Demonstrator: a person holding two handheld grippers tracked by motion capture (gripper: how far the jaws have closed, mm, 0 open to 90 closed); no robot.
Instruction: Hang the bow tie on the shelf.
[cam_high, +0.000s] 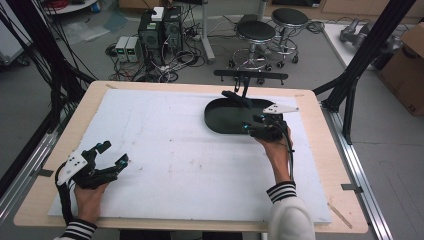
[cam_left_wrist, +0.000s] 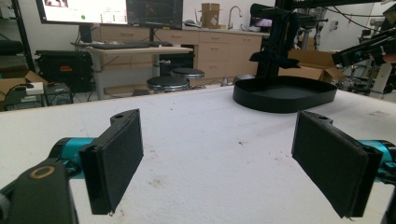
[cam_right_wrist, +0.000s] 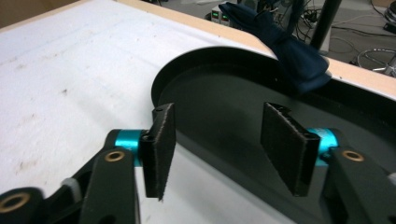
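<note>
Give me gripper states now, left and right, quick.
Left gripper: open, nothing between its pads, over the white foam mat.
Right gripper: open, empty, over the near rim of the black oval plastic tray.

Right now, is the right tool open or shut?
Open: the right tool shows a clear gap between its pads, nothing between them, above the black tray.

We look down and forward from above the near table (cam_high: 60, 150) edge. Left gripper camera sits low over the table, facing across to the black tray (cam_left_wrist: 285, 95), far off. Right gripper camera hangs close over that same tray (cam_right_wrist: 224, 88).
</note>
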